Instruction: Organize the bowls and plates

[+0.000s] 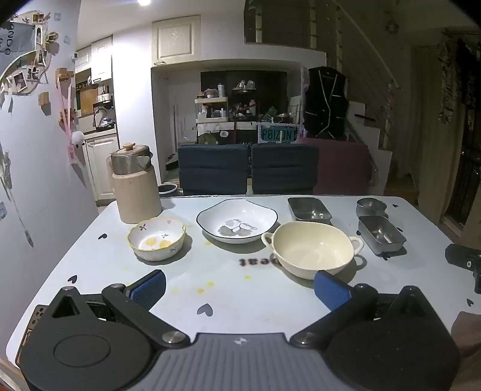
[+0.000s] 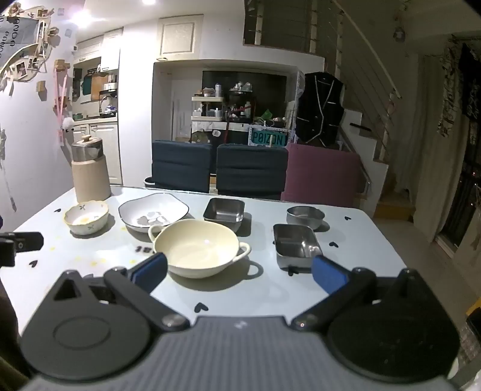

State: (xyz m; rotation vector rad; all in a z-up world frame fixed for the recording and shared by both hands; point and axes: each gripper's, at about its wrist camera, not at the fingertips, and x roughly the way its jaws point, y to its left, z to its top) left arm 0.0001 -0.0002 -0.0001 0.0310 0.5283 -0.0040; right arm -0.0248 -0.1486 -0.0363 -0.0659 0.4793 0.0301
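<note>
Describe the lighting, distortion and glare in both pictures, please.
Left wrist view: ceiling lamp blown out, stairs side dark, fisheye bends the table edge and blackens the corners. Right wrist view: same bending, small glare spot inside the cream two-handled bowl, which casts a soft shadow toward the camera.

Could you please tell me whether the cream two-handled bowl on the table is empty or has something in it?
Empty: both wrist views look into the cream two-handled bowl, upright on the table, and show only its bare, glossy inside.
</note>
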